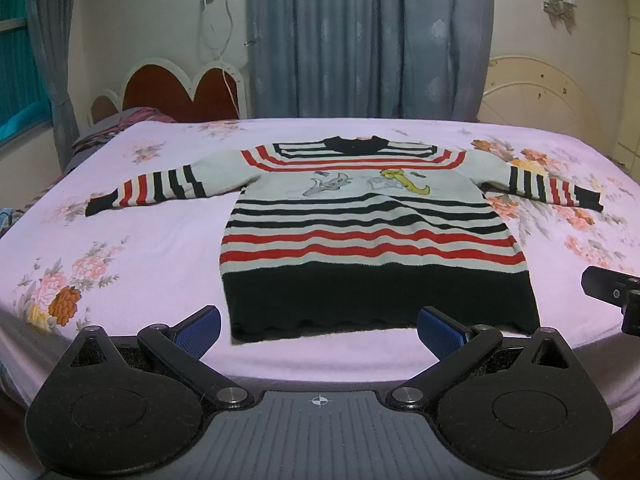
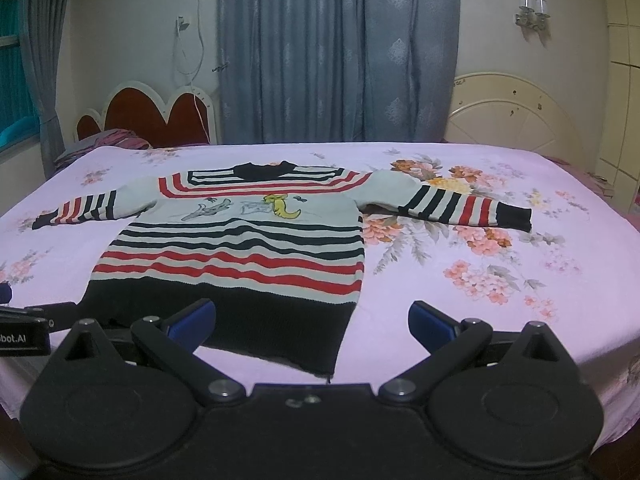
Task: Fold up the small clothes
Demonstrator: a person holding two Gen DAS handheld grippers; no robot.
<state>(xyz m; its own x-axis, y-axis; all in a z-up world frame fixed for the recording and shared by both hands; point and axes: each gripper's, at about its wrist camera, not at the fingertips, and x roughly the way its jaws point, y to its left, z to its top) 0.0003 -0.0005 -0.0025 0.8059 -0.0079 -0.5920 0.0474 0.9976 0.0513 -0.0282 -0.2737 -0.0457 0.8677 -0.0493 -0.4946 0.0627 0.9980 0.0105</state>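
A small striped sweater (image 1: 360, 216) in white, red and black lies flat and face up on the bed, both sleeves spread out, its black hem toward me. The right wrist view shows the same sweater (image 2: 240, 248) left of centre. My left gripper (image 1: 319, 330) hovers open just in front of the hem, nothing between its blue pads. My right gripper (image 2: 312, 326) is open too, over the hem's right corner, holding nothing. The right gripper's body (image 1: 612, 292) shows at the right edge of the left wrist view, and the left one (image 2: 24, 328) at the left edge of the right wrist view.
The bed carries a pink floral sheet (image 1: 120, 248), (image 2: 500, 280). A red heart-shaped headboard (image 1: 176, 92) and crumpled cloth (image 1: 120, 124) are at the far left, grey curtains (image 1: 360, 40) behind, and a cream headboard (image 2: 516, 112) at the far right.
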